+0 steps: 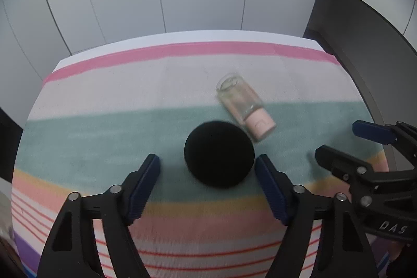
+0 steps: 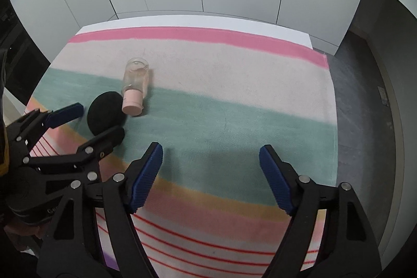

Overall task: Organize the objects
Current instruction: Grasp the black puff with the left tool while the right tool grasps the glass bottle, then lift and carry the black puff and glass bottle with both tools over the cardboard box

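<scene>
Left gripper (image 1: 207,166), jaws open around a round black puff (image 1: 219,153); closing could knock the touching clear pink-capped bottle (image 1: 245,106). Right gripper (image 2: 211,155) gapes empty.

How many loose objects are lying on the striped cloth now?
2. A black round pad lies on the green stripe, between the open left gripper fingers. A clear bottle with pink cap lies on its side just behind it. Nothing else shows.

surface: white table (image 2: 299,34) | cover: striped pastel cloth (image 2: 234,64); on cloth: round black pad (image 1: 219,154); clear pink-capped bottle (image 1: 242,103) lying sideways
</scene>
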A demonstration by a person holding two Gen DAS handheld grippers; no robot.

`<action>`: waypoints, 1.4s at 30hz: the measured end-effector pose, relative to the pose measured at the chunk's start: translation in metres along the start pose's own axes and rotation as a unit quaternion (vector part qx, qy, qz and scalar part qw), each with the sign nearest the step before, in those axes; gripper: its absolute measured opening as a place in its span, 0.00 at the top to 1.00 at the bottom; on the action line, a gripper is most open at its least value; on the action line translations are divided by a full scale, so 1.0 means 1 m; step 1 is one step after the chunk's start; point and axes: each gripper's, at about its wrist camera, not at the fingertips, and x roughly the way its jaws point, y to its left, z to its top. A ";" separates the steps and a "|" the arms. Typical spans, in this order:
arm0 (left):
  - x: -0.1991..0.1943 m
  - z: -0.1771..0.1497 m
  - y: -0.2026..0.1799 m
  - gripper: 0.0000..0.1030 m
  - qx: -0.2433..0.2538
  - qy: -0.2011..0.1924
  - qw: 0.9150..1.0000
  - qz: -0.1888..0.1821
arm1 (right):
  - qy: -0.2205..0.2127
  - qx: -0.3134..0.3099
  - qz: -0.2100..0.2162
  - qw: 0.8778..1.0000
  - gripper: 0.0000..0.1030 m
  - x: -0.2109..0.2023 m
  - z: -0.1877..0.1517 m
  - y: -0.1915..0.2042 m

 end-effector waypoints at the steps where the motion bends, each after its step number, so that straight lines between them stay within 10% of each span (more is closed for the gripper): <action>1: 0.000 0.002 0.000 0.46 0.003 -0.002 1.000 -0.002 | -0.001 -0.003 0.003 1.000 0.22 0.002 0.002 0.002; 17: -0.017 -0.007 0.082 0.52 -0.079 0.005 0.996 0.050 | -0.038 -0.051 0.010 0.998 0.26 0.043 0.045 0.078; 24: -0.018 -0.022 0.086 0.52 -0.076 0.011 0.994 0.073 | -0.041 -0.054 0.011 0.998 0.72 0.041 0.047 0.091; 42: -0.109 -0.044 0.069 0.52 -0.093 -0.008 0.993 0.066 | -0.012 -0.013 0.028 0.999 0.72 -0.044 0.001 0.092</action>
